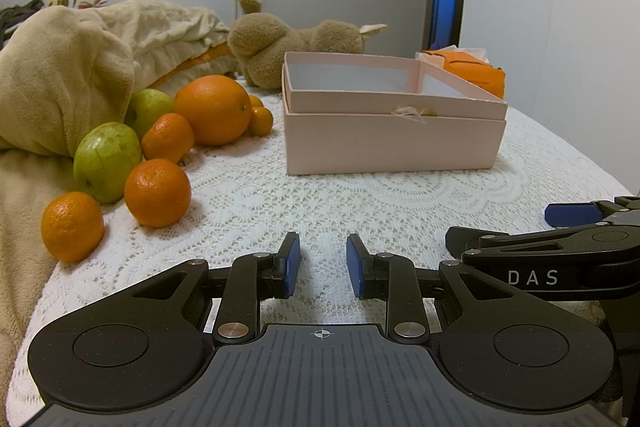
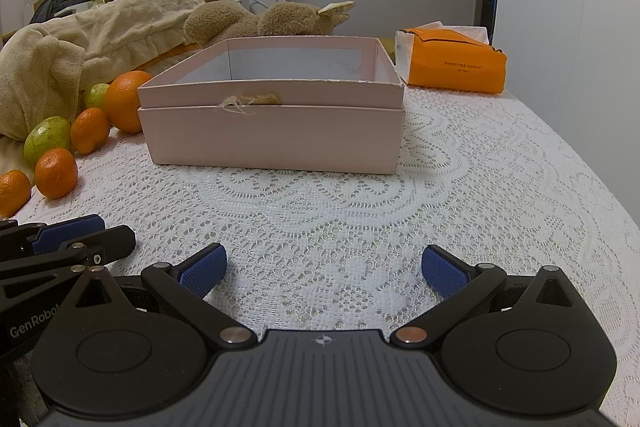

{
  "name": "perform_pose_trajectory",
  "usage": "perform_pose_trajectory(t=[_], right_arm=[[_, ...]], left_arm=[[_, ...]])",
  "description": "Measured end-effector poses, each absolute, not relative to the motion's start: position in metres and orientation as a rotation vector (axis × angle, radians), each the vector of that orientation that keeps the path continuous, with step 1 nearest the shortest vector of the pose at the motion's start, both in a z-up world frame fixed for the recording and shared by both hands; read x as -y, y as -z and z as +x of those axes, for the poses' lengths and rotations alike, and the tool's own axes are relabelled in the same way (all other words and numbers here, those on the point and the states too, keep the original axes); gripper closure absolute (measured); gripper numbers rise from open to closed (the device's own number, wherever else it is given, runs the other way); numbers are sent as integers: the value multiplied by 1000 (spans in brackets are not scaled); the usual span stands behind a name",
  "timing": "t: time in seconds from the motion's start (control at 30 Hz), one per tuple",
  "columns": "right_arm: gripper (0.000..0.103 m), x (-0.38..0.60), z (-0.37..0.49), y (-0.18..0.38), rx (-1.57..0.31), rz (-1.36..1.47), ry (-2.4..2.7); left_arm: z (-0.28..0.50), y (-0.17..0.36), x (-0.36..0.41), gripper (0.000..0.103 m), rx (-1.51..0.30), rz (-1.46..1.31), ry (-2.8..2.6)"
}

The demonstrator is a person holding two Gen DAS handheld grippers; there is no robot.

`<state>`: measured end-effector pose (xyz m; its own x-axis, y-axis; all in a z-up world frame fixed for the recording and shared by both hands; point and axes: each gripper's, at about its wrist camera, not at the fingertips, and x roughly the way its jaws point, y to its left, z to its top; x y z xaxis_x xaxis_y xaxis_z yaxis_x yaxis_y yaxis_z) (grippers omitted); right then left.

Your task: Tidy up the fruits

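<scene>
Box (image 2: 272,137) long axis crosswise; fruits (image 1: 158,193) prob. touching.

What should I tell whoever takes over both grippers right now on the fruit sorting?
Left gripper: open, narrow gap, empty, low over the lace tablecloth.
Right gripper: open wide, empty, facing the pink box.
Fruit: all in a pile left of the box, against the beige blanket: one large orange, three mandarins (nearest), two green apples (nearer), two kumquats.
Done: nothing visibly moved; what shows of the box interior holds no fruit.
Left: presumably move every fruit into the box; the left gripper is nearer the pile.
</scene>
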<state>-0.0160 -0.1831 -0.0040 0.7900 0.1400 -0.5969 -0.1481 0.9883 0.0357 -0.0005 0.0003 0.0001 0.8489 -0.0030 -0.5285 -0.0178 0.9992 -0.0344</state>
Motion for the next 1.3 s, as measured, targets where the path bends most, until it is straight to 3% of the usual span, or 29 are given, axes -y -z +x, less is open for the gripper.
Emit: perform_pose_trajectory(t=[1.3], right_arm=[[0,183,-16,4,-639,-13,-155]], left_arm=[[0,-1,2,74,-553,-36,-8]])
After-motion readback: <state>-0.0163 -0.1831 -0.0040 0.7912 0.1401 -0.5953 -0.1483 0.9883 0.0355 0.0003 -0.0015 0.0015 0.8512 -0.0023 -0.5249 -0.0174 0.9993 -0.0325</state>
